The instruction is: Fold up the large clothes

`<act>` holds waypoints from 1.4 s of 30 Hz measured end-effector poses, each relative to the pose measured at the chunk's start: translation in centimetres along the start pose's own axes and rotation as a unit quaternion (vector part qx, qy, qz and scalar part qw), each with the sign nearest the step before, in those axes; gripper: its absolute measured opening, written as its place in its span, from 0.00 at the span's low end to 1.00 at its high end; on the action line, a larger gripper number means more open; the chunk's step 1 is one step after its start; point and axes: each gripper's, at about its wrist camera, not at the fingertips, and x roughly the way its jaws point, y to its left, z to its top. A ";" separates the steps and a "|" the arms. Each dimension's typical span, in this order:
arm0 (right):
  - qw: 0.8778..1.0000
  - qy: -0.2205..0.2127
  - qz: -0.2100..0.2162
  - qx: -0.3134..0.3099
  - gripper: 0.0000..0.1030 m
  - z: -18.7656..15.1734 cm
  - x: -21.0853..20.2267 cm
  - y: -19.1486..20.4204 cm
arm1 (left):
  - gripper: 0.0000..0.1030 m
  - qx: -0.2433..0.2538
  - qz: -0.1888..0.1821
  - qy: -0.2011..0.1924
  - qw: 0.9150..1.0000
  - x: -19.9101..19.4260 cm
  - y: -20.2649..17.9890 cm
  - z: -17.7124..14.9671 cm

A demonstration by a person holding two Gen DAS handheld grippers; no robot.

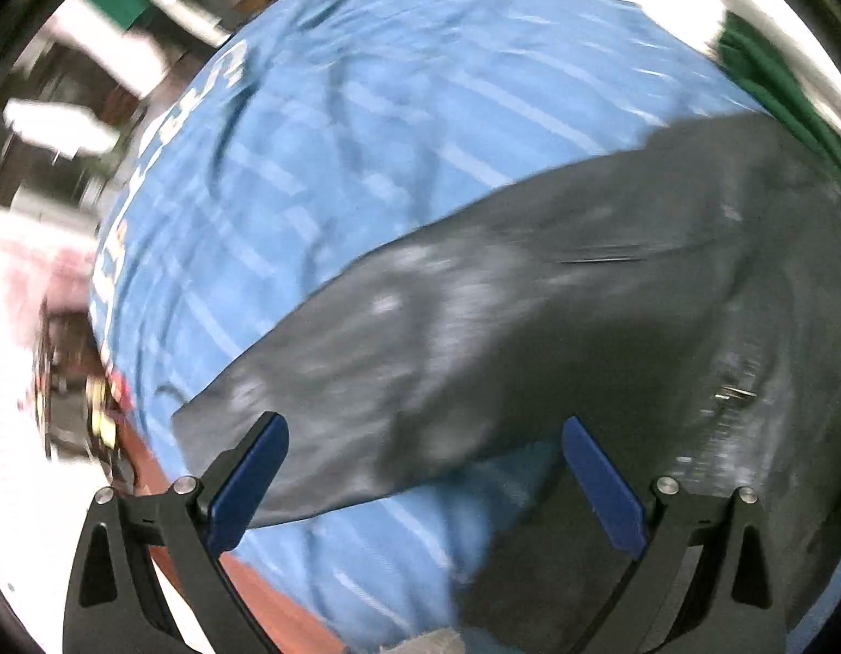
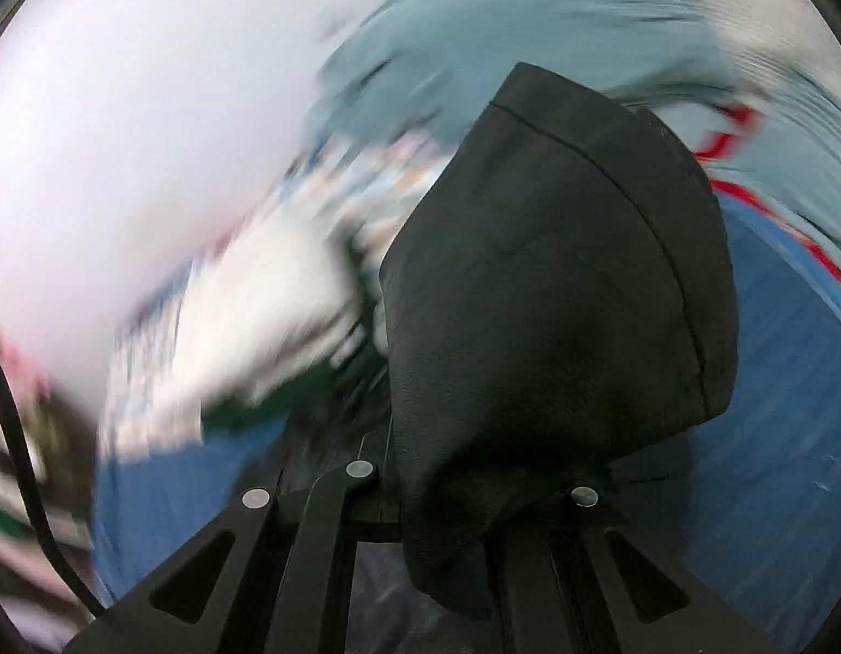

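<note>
2 blue-padded fingers (image 1: 603,482) of my left gripper (image 1: 420,482) stand wide apart, angled down over the dark grey smooth garment (image 1: 529,338), which lies on the blue striped cloth (image 1: 366,136). My right gripper (image 2: 448,490) is clamped on a grainy, seamed fold of it (image 2: 556,300), rising toward 12 o'clock. Both views are blurred.
</note>
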 end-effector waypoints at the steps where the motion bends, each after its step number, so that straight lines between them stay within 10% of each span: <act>1: 0.999 0.020 -0.003 -0.036 0.05 -1.6 2.3 2.9 | 1.00 -0.010 0.001 0.006 1.000 0.4 0.9 -0.1; 4: 0.987 0.086 -0.025 -0.133 0.05 -7.0 8.6 10.0 | 1.00 -0.055 0.004 0.026 0.998 1.4 4.4 -1.4; 9: 0.931 0.222 -0.097 -0.272 0.18 -17.2 17.3 17.2 | 1.00 -0.130 -0.024 0.062 0.989 2.8 9.7 -4.5; 13: 0.923 0.265 0.009 -0.279 0.70 -18.9 14.7 19.4 | 1.00 -0.185 -0.097 0.104 0.972 5.1 12.1 -7.0; 17: 0.899 0.318 0.082 -0.291 0.70 -20.8 10.5 19.0 | 0.99 -0.265 -0.200 0.140 0.933 8.3 13.6 -8.5; 20: 0.898 0.344 0.087 -0.259 0.70 -21.1 8.5 17.0 | 0.99 -0.357 -0.270 0.146 0.882 11.2 15.3 -9.0; 26: 0.914 0.358 0.058 -0.184 0.70 -15.7 11.5 13.3 | 0.97 -0.501 -0.268 0.126 0.813 14.6 19.6 -6.9; 28: 0.918 0.359 0.054 -0.158 0.70 -15.4 11.9 12.5 | 0.89 -0.505 -0.237 0.122 0.821 14.4 20.1 -5.3; 32: 0.927 0.347 0.043 -0.140 0.70 -15.6 11.8 13.1 | 0.16 -0.433 -0.179 0.049 0.882 11.7 20.7 -0.2; 34: 0.928 0.342 0.038 -0.144 0.70 -15.9 11.7 14.2 | 0.12 -0.413 -0.179 0.017 0.893 11.3 21.6 2.1; 42: 0.927 0.321 0.031 -0.190 0.70 -16.4 11.6 18.4 | 0.11 -0.408 -0.281 -0.031 0.868 13.8 23.6 4.9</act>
